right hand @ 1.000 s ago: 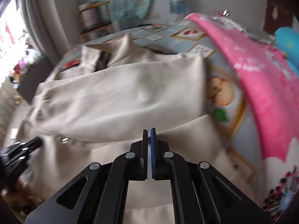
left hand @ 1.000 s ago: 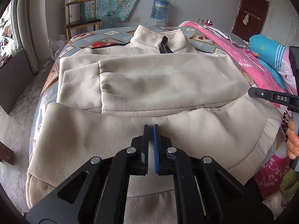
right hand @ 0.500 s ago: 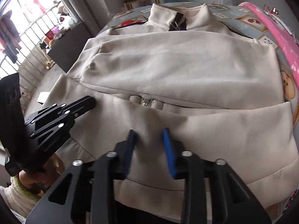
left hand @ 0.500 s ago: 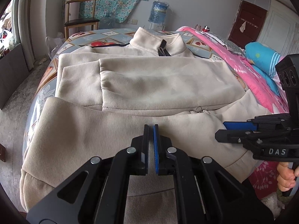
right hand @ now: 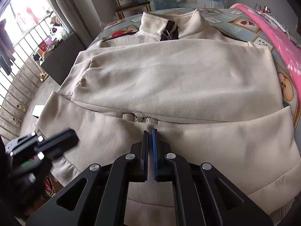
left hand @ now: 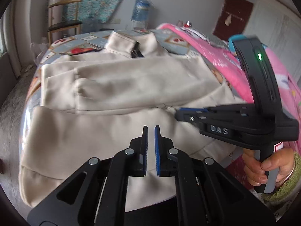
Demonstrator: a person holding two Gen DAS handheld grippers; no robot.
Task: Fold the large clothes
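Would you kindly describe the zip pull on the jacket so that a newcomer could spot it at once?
Find the beige jacket spread over the patterned bedsheet. Its sleeves are folded across the chest; follow the lower sleeve's edge to the middle. There, the small silver zip pull peeks out, the only shiny metal against plain cloth.

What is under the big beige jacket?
The jacket lies on a bed sheet with fruit pictures, which shows around the collar and at the right side. A pink blanket lies beside it. What is under the jacket's middle is covered.
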